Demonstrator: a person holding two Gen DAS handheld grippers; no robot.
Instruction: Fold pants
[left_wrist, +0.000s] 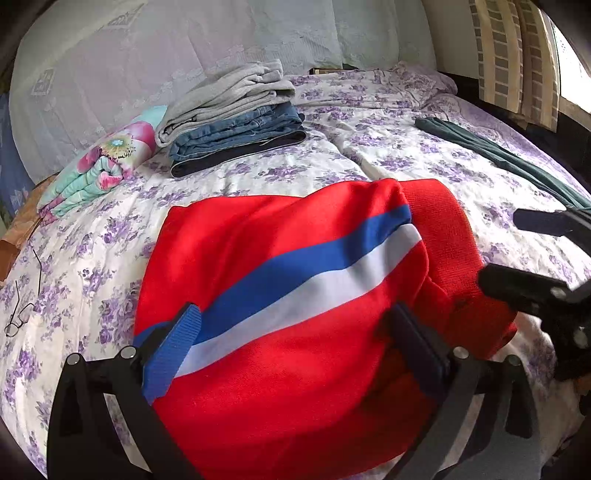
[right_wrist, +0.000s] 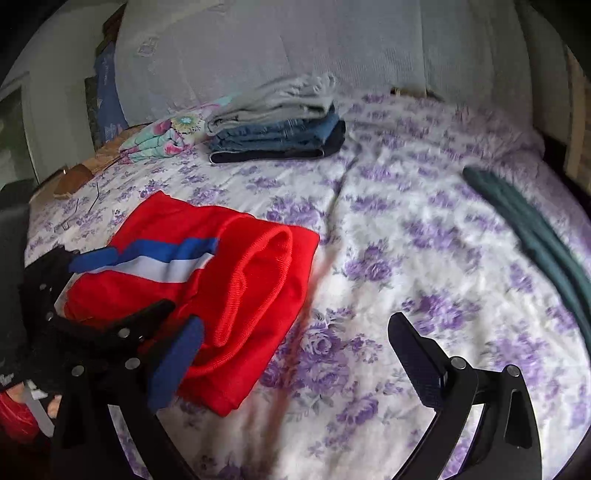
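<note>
Floral bed sheet (right_wrist: 388, 240) carries soft, light red pants (left_wrist: 280, 295), folded thick; left hand-held gripper (left_wrist: 295, 343) wide astride them, right hand-held gripper (right_wrist: 295, 365) wide, empty; grab stacked edges.

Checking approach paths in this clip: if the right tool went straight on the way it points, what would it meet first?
Probably just the floral bedsheet: the open right tool points across bare bed, the red pants lying left of its line. Depth is unclear.

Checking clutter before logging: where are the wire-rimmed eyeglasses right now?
In the left wrist view, the thin wire-rimmed eyeglasses lie on the purple-flowered bedsheet at its left edge, left of the red striped pants.
</note>
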